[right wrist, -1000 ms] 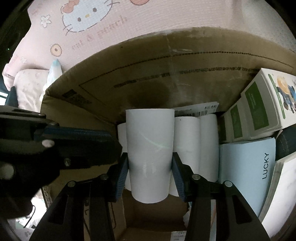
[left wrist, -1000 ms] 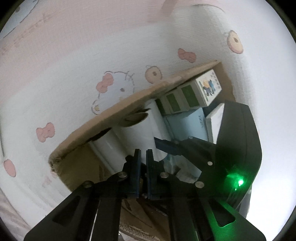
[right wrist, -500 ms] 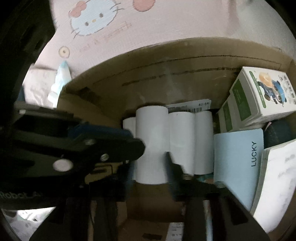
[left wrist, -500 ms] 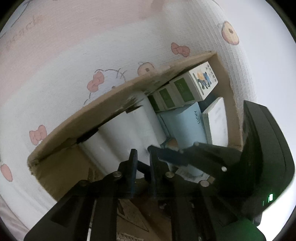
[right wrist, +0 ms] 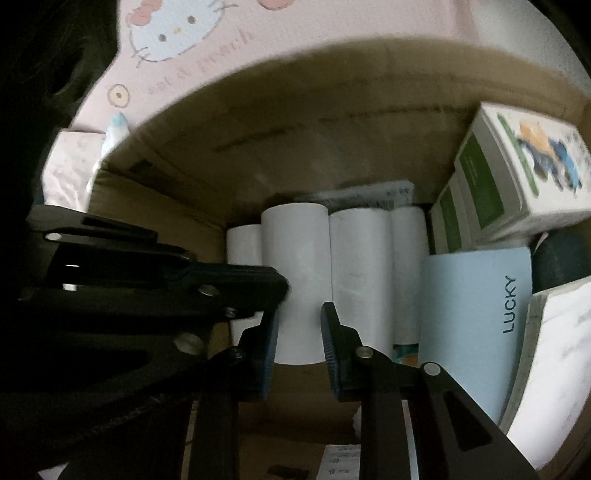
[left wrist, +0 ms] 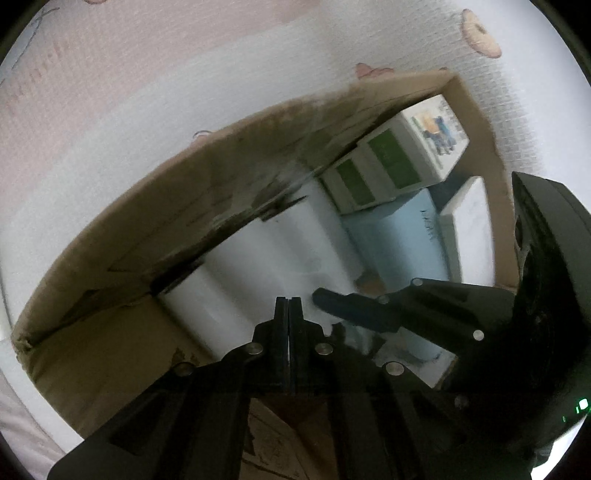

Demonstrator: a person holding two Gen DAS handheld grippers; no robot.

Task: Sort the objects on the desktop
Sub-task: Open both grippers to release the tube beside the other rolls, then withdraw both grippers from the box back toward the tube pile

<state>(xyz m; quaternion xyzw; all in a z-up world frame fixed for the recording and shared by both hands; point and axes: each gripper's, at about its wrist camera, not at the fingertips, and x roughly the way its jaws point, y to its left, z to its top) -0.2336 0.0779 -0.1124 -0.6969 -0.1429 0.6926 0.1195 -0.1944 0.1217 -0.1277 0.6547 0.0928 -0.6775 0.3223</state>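
Observation:
Several white paper rolls (right wrist: 295, 258) lie side by side in a cardboard box (right wrist: 295, 147), seen too in the left wrist view as white rolls (left wrist: 258, 266). My right gripper (right wrist: 300, 325) hovers above the widest roll. Its jaws stand drawn in to a narrow gap with nothing gripped; the roll lies below them. My left gripper (left wrist: 289, 306) is shut and empty over the rolls, and its dark finger (right wrist: 273, 284) comes in from the left beside the right one. The right gripper's finger (left wrist: 332, 301) shows at the right of the left wrist view.
In the box, right of the rolls, stand green-and-white cartons (right wrist: 517, 166), a light blue "LUCKY" notebook (right wrist: 469, 314), a white book (right wrist: 554, 350) and a dark object (right wrist: 561, 262). The box sits on a pink cartoon-cat cloth (right wrist: 173, 29). A pale packet (right wrist: 70, 158) lies outside at the left.
The right gripper let go of the white roll, which now lies in the row in the box, then narrowed its jaws and drew back. The left gripper opened slightly and shut again.

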